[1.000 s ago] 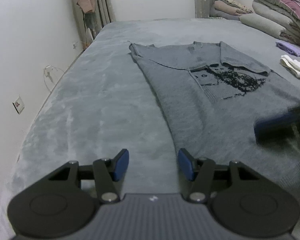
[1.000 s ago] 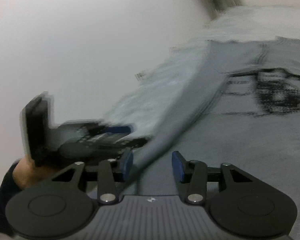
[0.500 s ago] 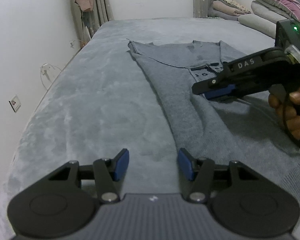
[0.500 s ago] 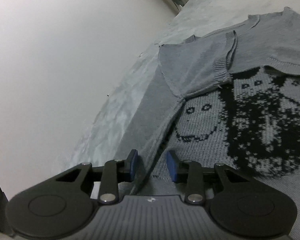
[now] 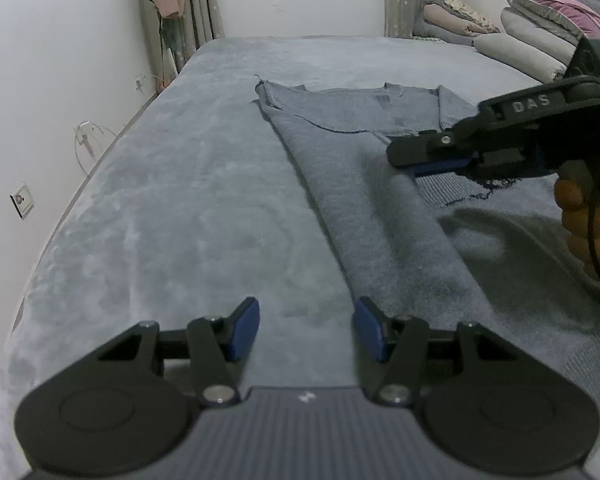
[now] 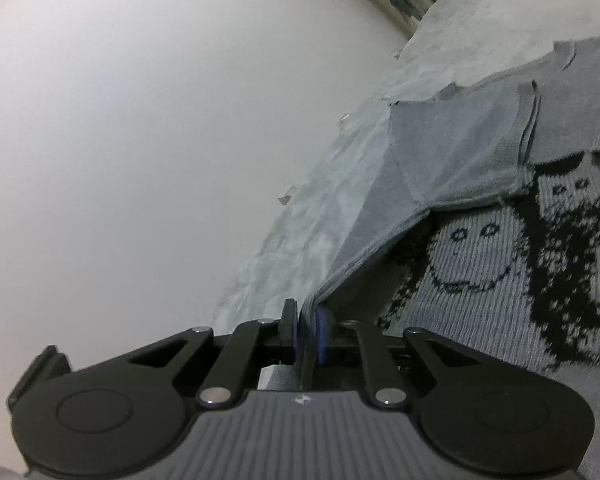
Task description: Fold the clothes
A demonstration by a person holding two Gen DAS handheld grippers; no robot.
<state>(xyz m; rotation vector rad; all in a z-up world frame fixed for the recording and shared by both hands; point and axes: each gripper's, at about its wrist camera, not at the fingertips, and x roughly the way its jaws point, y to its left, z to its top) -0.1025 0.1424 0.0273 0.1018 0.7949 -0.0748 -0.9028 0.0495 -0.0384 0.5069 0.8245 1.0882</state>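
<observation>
Sweater (image 5: 364, 184) lengthwise toward the window (neckline far), folded edge pinched in right claw (image 6: 306, 330); left claw (image 5: 306, 330) half-open, empty.

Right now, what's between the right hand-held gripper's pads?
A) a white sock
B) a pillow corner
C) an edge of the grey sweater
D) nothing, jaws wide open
C: in the right wrist view the right hand-held gripper has just been closing, and its blue pads now pinch an edge of the grey sweater, which lifts off the cat pattern below.
</observation>
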